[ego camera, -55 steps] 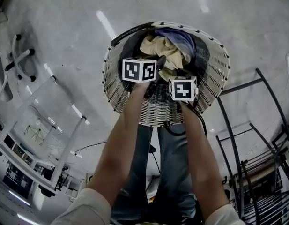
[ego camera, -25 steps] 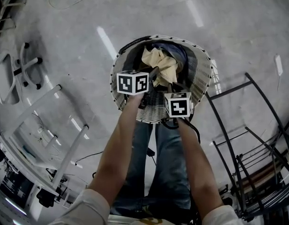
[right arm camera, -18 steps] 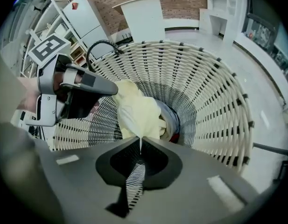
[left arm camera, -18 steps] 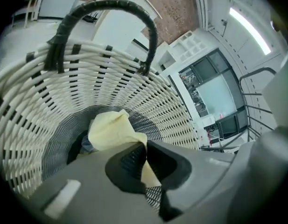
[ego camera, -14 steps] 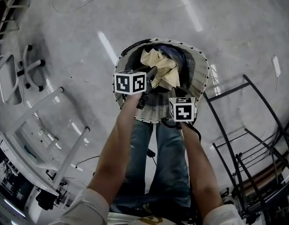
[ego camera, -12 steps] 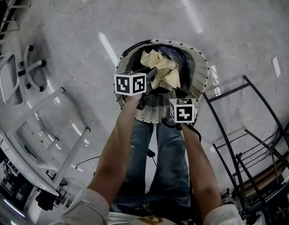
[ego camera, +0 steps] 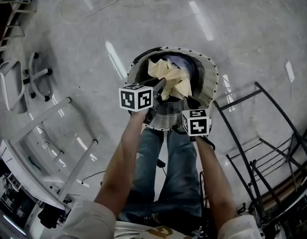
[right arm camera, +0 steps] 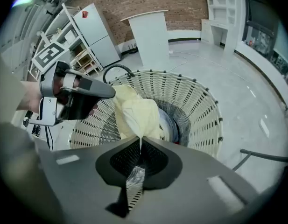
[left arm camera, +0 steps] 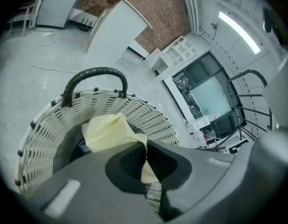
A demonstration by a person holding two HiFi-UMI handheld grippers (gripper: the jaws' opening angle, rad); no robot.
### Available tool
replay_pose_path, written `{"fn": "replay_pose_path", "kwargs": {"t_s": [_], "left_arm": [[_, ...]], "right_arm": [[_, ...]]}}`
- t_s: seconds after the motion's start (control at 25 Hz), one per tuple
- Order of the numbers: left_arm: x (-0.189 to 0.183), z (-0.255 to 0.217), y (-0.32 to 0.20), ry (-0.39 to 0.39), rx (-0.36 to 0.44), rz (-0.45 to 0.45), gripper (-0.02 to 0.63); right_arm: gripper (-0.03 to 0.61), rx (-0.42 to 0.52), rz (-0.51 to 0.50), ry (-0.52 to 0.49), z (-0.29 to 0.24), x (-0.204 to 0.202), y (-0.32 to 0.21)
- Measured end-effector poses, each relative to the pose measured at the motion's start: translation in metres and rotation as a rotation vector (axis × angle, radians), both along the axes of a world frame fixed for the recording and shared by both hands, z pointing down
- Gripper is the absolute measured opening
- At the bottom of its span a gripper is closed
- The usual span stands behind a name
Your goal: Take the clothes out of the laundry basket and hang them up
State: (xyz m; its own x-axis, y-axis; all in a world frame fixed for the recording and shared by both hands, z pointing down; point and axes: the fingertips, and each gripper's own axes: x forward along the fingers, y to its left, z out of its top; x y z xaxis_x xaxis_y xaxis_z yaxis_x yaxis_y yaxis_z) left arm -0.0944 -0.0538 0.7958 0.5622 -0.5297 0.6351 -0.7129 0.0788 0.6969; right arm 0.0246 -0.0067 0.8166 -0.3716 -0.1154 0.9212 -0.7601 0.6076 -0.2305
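Open floor (ego camera: 253,29) far of laundry basket (ego camera: 212,81). Basket mouth crowded by yellow garment (ego camera: 174,78); black handle (left arm camera: 94,72) arched over far rim. Near right: black metal rack (ego camera: 235,94). Left: white frame (ego camera: 79,168).

A polished grey concrete floor (ego camera: 253,29) fills the head view, with long pale streaks of ceiling light reflected across it. At the centre stands a round white woven laundry basket with a black arched handle (ego camera: 209,83), its base on the floor. At the right edge a black metal tube drying rack (ego camera: 236,95) rests on the floor, close beside the basket. At the left, well apart from the basket, lie a white tubular frame (ego camera: 39,119) and, above it, a white star-shaped chair base (ego camera: 31,76). A person's legs in blue jeans (ego camera: 168,173) stand just below the basket.
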Motion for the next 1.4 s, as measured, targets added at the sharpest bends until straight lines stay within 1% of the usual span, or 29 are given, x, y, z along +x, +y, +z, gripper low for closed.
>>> {"fn": "replay_pose_path", "kwargs": {"t_s": [0.16, 0.44, 0.68, 0.92, 1.12, 1.4], "left_arm": [[-0.003, -0.022, -0.002, 0.003, 0.033, 0.004, 0.005], [-0.009, -0.055, -0.005, 0.006, 0.079, 0.02, 0.005], [-0.011, -0.077, 0.004, 0.011, 0.089, 0.05, 0.005], [-0.013, -0.114, 0.015, 0.019, 0.115, 0.071, 0.005], [-0.007, -0.148, 0.014, 0.026, 0.144, 0.086, 0.005], [-0.017, -0.194, 0.01, 0.035, 0.19, 0.086, 0.005]], "right_arm": [[0.035, 0.025, -0.012, -0.023, -0.02, -0.002, -0.002], [0.035, 0.039, 0.014, -0.067, -0.046, -0.006, 0.0], [0.035, 0.055, 0.026, -0.086, -0.072, -0.006, -0.001], [0.035, 0.073, 0.034, -0.097, -0.107, -0.006, 0.005], [0.035, 0.102, 0.077, -0.121, -0.142, 0.002, 0.004], [0.035, 0.161, 0.125, -0.145, -0.191, 0.007, -0.001]]}}
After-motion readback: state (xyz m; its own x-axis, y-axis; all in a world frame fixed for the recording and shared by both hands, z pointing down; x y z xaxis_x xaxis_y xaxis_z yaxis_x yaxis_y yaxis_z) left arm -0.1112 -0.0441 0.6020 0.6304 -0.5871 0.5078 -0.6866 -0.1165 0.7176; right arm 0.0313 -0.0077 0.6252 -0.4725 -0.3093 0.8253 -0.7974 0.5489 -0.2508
